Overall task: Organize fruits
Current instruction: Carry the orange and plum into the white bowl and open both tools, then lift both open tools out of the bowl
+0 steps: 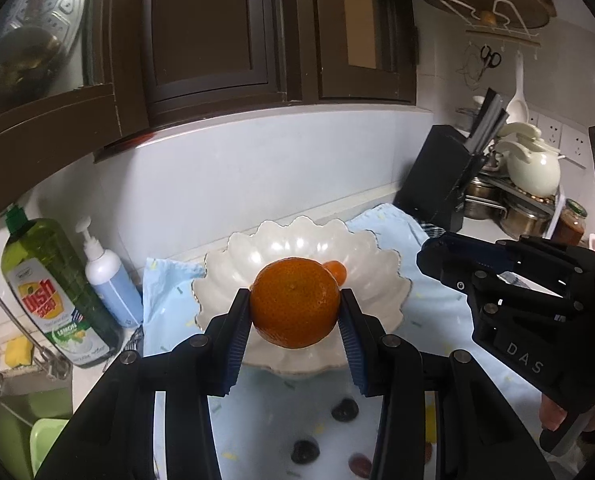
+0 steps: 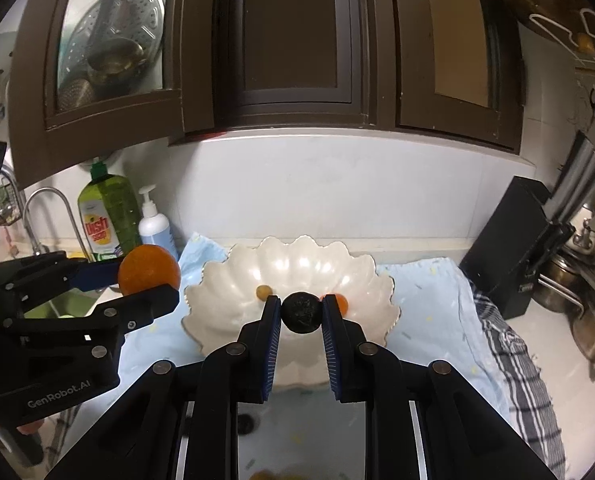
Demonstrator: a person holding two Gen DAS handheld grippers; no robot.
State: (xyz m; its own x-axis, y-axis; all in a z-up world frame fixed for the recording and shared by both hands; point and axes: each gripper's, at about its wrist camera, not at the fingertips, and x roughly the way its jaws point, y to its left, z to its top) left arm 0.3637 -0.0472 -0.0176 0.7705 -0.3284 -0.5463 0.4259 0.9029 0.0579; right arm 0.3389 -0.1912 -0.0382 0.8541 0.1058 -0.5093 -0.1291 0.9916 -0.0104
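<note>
My left gripper (image 1: 295,304) is shut on an orange (image 1: 295,303) and holds it above the near rim of a white scalloped bowl (image 1: 381,272). The orange also shows in the right wrist view (image 2: 148,274), left of the bowl (image 2: 225,300). My right gripper (image 2: 301,312) is shut on a small dark round fruit (image 2: 302,313) over the bowl's near side. In the bowl lie a small orange fruit (image 2: 342,303) and a small tan fruit (image 2: 263,291). The right gripper (image 1: 437,256) shows at the right of the left wrist view.
The bowl sits on a light blue cloth (image 1: 437,328). Dark fruits (image 1: 344,410) lie on the cloth near me. A green dish soap bottle (image 1: 53,292) and pump bottle (image 1: 111,280) stand left by the sink. A black knife block (image 2: 513,248) and pots stand right.
</note>
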